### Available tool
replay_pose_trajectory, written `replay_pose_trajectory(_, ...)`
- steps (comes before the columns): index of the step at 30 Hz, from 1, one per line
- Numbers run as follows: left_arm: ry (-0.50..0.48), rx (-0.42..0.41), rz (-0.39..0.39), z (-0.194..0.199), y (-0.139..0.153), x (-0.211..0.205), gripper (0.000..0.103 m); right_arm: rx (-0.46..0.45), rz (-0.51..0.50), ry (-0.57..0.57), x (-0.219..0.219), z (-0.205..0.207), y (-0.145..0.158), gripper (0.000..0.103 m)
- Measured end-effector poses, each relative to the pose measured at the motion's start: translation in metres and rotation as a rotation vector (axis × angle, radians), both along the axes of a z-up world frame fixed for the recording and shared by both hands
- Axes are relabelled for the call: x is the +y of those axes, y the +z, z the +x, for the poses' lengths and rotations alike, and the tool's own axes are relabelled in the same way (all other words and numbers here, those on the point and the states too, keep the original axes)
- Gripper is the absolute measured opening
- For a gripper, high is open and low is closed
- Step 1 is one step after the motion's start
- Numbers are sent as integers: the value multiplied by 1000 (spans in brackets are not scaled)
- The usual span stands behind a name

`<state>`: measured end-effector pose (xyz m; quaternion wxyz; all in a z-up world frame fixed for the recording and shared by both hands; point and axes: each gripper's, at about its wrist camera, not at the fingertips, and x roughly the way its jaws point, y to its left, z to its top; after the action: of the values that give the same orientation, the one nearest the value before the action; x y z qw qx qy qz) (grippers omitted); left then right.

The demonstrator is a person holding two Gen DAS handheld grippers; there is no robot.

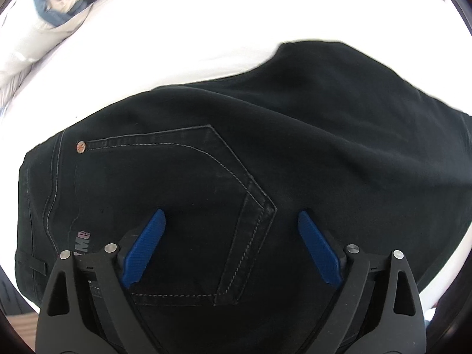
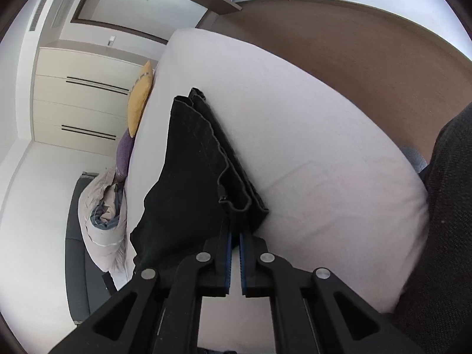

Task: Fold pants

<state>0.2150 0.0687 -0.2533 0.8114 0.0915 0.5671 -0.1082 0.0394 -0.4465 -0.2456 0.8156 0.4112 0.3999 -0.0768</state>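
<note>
Black pants [image 1: 309, 112] lie spread on a white bed [image 1: 206, 14], seat side up, with a stitched back pocket [image 1: 191, 177] and a copper rivet [image 1: 81, 146] showing. My left gripper [image 1: 230, 214] hovers over that pocket, its blue pads [image 1: 144, 250] wide apart and pinching nothing. In the right wrist view the pants [image 2: 191, 162] are doubled lengthwise along the mattress [image 2: 324, 147]. My right gripper [image 2: 236, 233] is shut on their near edge, where the layered cloth bunches up at the fingertips.
A yellow cushion [image 2: 140, 97], a purple cushion [image 2: 124, 153] and a bundled duvet [image 2: 100, 221] sit at the bed's far side. A printed pillow [image 1: 44, 29] lies at the upper left. A wooden panel [image 2: 354, 44] borders the bed. A person's dark clothing [image 2: 448, 206] is at the right.
</note>
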Motion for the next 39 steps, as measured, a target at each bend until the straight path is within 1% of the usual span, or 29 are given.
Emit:
replay_pose_trajectory(1, -3, -6, 5, -1, 2, -2, 93, 23, -66, 2, 2, -2, 11, 17)
replay_pose_trajectory(2, -15, -16, 13, -3, 3, -6, 93, 49, -192, -5, 6, -5, 29, 22)
replay_pose_trajectory(3, -28, -26, 20, -5, 4, -10, 93, 32, -287, 19, 11, -4, 46, 22)
replay_pose_trajectory(4, -36, -32, 22, -6, 4, -14, 93, 7, -330, 70, 16, 2, 59, 22)
replay_pose_trajectory(6, -33, -30, 10, -7, 2, -18, 93, -31, -394, 220, 31, 32, 82, 22)
replay_pose_trajectory(7, -25, -26, 2, -6, -1, -19, 93, -59, -445, 300, 41, 47, 91, 22)
replay_pose_trajectory(8, -17, -28, -6, -6, -2, -20, 93, -90, -528, 424, 60, 67, 100, 27)
replay_pose_trajectory(9, -11, -30, -13, -5, -2, -20, 93, -110, -573, 564, 78, 88, 103, 32)
replay_pose_trajectory(10, -7, -30, -17, -5, -2, -22, 93, -111, -590, 676, 92, 105, 101, 45)
replay_pose_trajectory(11, -10, -30, -15, -5, -3, -23, 93, -94, -636, 791, 110, 126, 97, 48)
replay_pose_trajectory(12, -15, -30, -15, -7, -4, -21, 93, -81, -700, 883, 126, 142, 92, 48)
replay_pose_trajectory(13, -18, -30, -17, -7, -5, -21, 93, -70, -738, 975, 139, 156, 86, 48)
replay_pose_trajectory(15, -20, -30, -26, -9, -6, -16, 93, -58, -814, 1125, 163, 180, 74, 48)
replay_pose_trajectory(16, -20, -32, -31, -10, -7, -11, 93, -46, -815, 1180, 169, 191, 68, 48)
replay_pose_trajectory(17, -19, -35, -36, -11, -8, -9, 93, -21, -793, 1243, 175, 203, 60, 48)
replay_pose_trajectory(18, -19, -38, -39, -13, -12, -2, 94, -3, -791, 1278, 178, 211, 53, 48)
replay_pose_trajectory(21, -22, -43, -50, -15, -15, -2, 95, 61, -793, 1360, 186, 235, 36, 48)
replay_pose_trajectory(22, -25, -43, -52, -15, -15, -4, 95, 74, -803, 1370, 187, 240, 34, 48)
replay_pose_trajectory(24, -33, -43, -55, -15, -18, 3, 96, 98, -787, 1410, 190, 248, 31, 48)
replay_pose_trajectory(26, -41, -40, -56, -9, -26, 11, 97, 126, -787, 1462, 193, 254, 25, 48)
replay_pose_trajectory(30, -48, -39, -54, -2, -28, 9, 100, 235, -814, 1541, 201, 266, 8, 48)
replay_pose_trajectory(31, -49, -39, -53, -1, -28, 8, 101, 255, -809, 1554, 201, 267, 4, 46)
replay_pose_trajectory(32, -50, -38, -52, 0, -28, 9, 101, 266, -813, 1563, 202, 269, 2, 34)
replay_pose_trajectory(33, -51, -38, -51, 1, -28, 8, 101, 274, -822, 1574, 204, 270, 0, 24)
replay_pose_trajectory(34, -52, -39, -51, 1, -29, 8, 101, 275, -837, 1579, 204, 269, -1, 11)
replay_pose_trajectory(35, -52, -40, -51, 2, -28, 6, 101, 272, -856, 1582, 206, 268, -1, 7)
replay_pose_trajectory(37, -50, -43, -48, 1, -29, 2, 102, 261, -886, 1569, 206, 266, -2, 5)
replay_pose_trajectory(39, -46, -47, -46, 2, -28, 4, 103, 247, -923, 1520, 204, 266, 0, 4)
